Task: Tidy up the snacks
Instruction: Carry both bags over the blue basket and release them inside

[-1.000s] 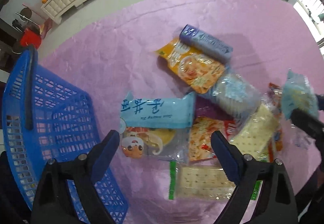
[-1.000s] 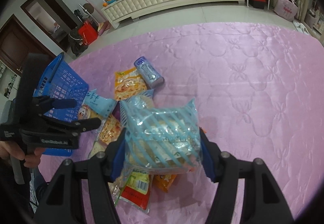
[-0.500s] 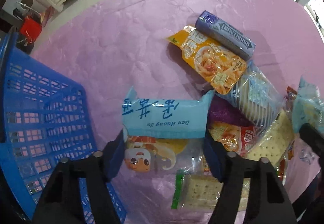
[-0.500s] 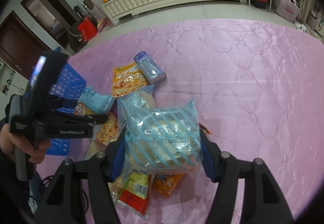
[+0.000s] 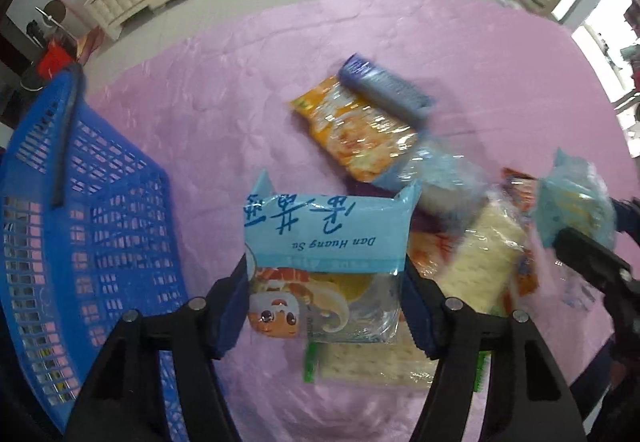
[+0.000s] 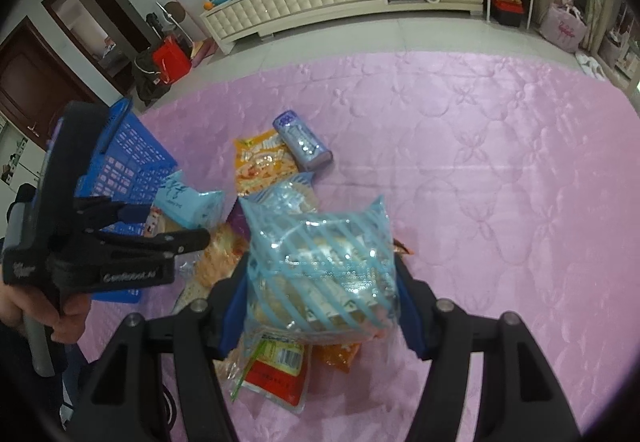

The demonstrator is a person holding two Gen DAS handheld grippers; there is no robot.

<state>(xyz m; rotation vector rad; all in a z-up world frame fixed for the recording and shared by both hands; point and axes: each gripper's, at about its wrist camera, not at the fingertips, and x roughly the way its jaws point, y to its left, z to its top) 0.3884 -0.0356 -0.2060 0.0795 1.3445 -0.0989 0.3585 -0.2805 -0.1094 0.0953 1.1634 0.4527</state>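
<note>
1. Pink quilted cloth covers the surface where the snacks lie; it looks like a bed or a mat on the floor, I cannot tell which.
2. Your left gripper now has the light blue packet with the cartoon face between its pads. A second ago the jaws stood wide above it; since then they came down and narrowed onto its two sides. So this packet is now taken, and it seems ready to be lifted.
3. Your right gripper holds the blue striped bag as before, above the pile. Its grip did not change.
4. Around the packet the other snacks are close together: cracker packs, an orange noodle bag and a purple-blue tube further away.
5. Your blue basket stands just beside the left gripper, on its left side, and appears almost empty. I judge the next move is short: raise the packet and carry it over the rim. Take care, the soft wrapper may slip.
</note>
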